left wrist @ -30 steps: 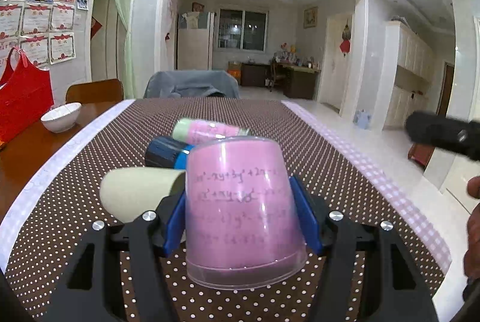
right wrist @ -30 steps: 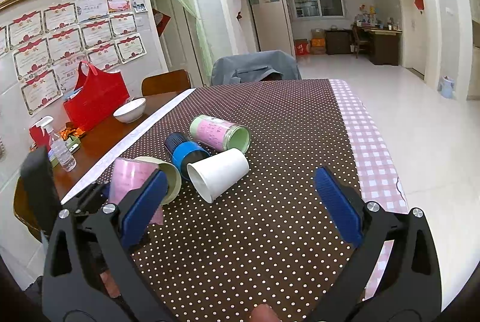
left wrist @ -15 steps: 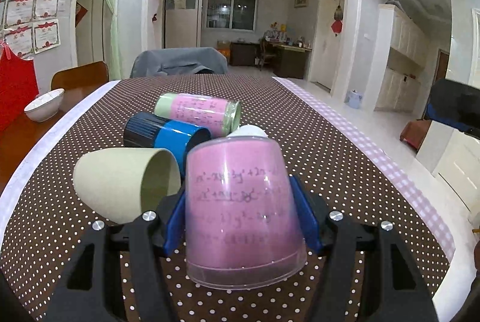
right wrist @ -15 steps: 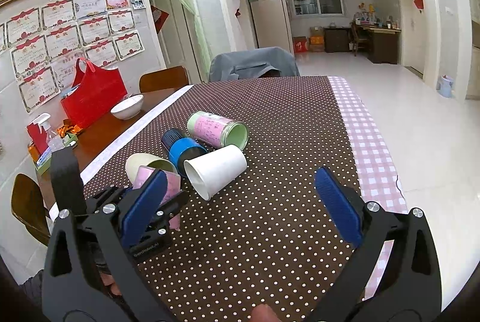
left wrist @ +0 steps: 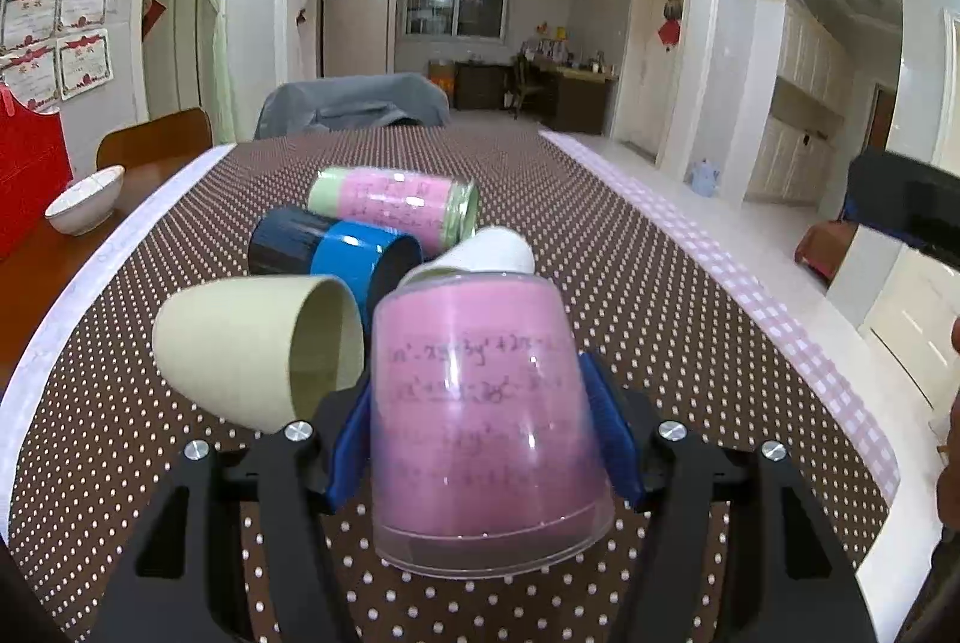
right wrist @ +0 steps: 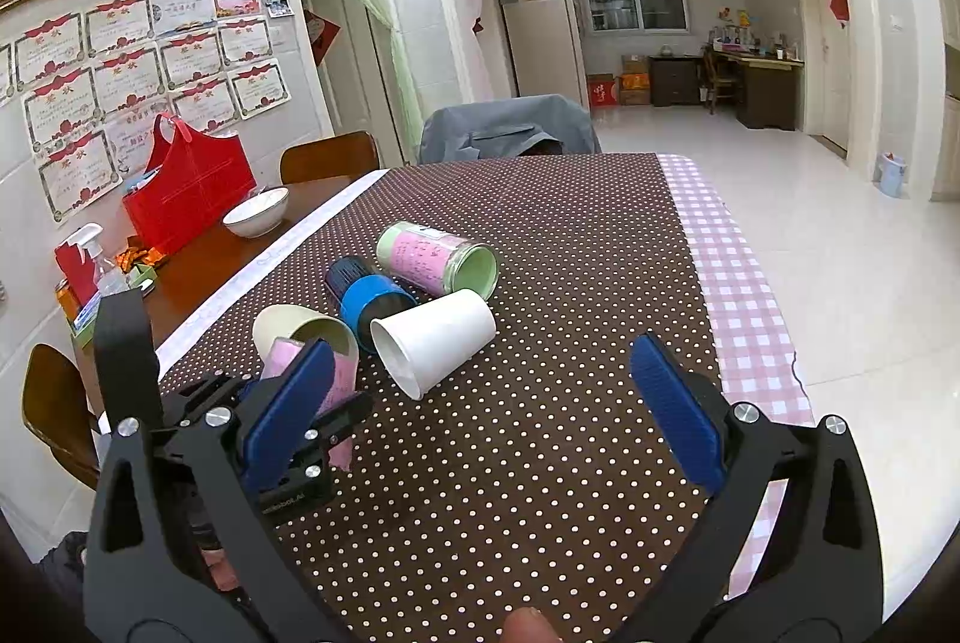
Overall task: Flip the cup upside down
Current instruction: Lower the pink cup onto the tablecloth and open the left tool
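Observation:
My left gripper (left wrist: pixel 483 439) is shut on a pink cup (left wrist: pixel 486 421) with writing on it, held upside down with its rim at or just above the dotted tablecloth (left wrist: pixel 630 283). The same cup (right wrist: pixel 342 379) shows partly behind my right gripper's left finger. My right gripper (right wrist: pixel 480 409) is open and empty above the table's near part. Lying on their sides behind the pink cup are a beige cup (left wrist: pixel 252 349), a blue and black cup (left wrist: pixel 336 253), a white paper cup (right wrist: pixel 432 337) and a green and pink cup (left wrist: pixel 396 205).
A white bowl (right wrist: pixel 256 212), a red bag (right wrist: pixel 186 187) and a spray bottle (right wrist: pixel 99 265) stand on the bare wood at the left. Chairs (right wrist: pixel 330 157) stand at the far end. The checked cloth edge (right wrist: pixel 738 283) marks the table's right side.
My left gripper has carried the upside-down pink cup lower and forward, close to the lying beige cup. My right gripper has stayed open and nearly still.

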